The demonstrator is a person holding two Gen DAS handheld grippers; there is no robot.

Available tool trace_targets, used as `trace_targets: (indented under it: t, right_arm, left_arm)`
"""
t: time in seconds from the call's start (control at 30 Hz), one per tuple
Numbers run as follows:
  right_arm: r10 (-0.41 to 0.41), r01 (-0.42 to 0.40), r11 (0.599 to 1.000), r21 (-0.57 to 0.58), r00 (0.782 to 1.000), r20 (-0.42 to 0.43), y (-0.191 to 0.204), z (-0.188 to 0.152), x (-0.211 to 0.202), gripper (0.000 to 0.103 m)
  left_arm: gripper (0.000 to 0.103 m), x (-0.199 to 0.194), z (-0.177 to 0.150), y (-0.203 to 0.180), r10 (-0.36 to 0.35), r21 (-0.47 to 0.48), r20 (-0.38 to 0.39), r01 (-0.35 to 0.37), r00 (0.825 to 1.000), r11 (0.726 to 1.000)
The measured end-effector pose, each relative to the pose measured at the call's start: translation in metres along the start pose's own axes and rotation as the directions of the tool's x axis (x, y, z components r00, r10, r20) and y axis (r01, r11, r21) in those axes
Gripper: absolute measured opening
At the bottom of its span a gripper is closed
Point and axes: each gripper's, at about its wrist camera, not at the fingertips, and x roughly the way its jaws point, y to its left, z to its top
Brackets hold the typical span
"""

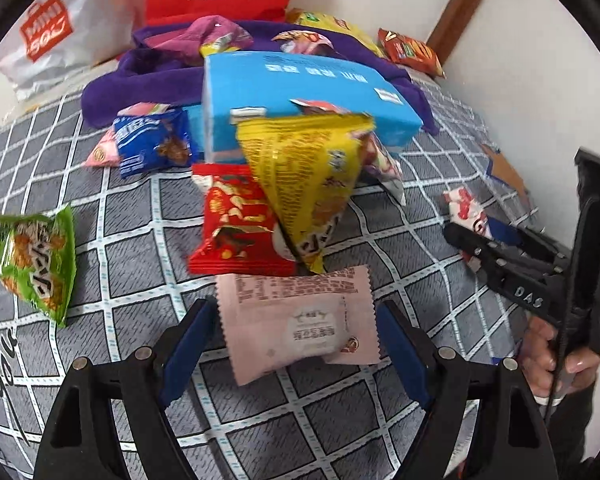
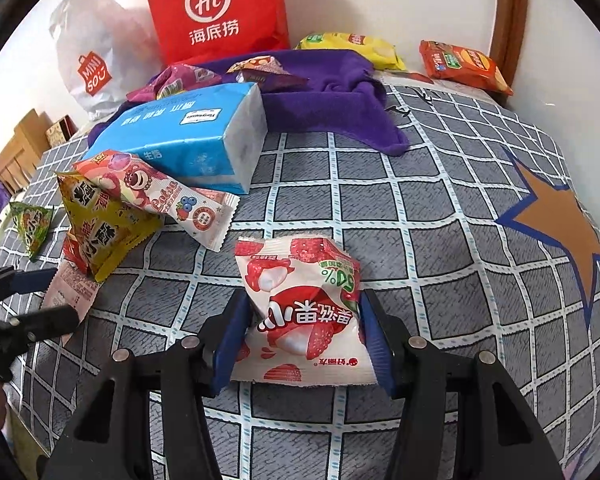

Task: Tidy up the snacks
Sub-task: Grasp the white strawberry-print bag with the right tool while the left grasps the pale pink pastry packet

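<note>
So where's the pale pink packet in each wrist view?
Left wrist: the pale pink packet lies low at centre, between the left gripper and its open fingers, untouched.
Right wrist: the packet sits at the left edge, partly under the yellow triangular bag.
Shared landmark: the blue tissue pack.

Both wrist views look steeply down, close, sharing the blue box (image 1: 300,96).

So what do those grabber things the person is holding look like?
Both are black plastic. The left gripper and right gripper each have two jaws lined with blue pads, and round silver pins at the joints. The right one has "DAS" in white letters on its side and a thin black cable hanging by the hand.
</note>
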Motion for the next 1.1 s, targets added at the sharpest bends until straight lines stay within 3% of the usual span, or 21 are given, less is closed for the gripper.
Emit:
trace_targets:
  t: [0.4,0.5,0.63,0.77,1.1]
  right_arm:
    - [0.013,-0.013,1.0,0.002,1.0,0.008,-0.002,-0.001,-0.002,0.055]
    - [0.016,-0.016,1.0,0.004,1.0,0.004,-0.003,-0.003,-0.004,0.055]
    - [0.013,-0.012,1.0,0.006,1.0,-0.004,-0.003,-0.003,-0.007,0.054]
    - [0.015,-0.015,1.0,0.021,1.0,-0.012,-0.006,-0.002,-0.01,0.054]
    - [0.014,-0.014,1.0,0.004,1.0,0.01,0.006,0.005,-0.025,0.054]
  left_arm:
    - [0.082,0.007,-0.007,-0.025,0.139,0.107,0.037,-0.142,0.99,0.984]
    - [0.075,0.005,-0.008,-0.027,0.157,0.124,0.046,-0.161,0.987,0.979]
    - [0.057,0.0,-0.006,-0.023,0.144,0.102,0.052,-0.148,0.988,0.984]
    - [0.052,-0.003,-0.007,-0.017,0.116,0.078,0.048,-0.119,0.992,0.99]
    - [0.051,-0.02,-0.014,0.001,0.078,0.033,0.056,-0.08,0.995,0.996]
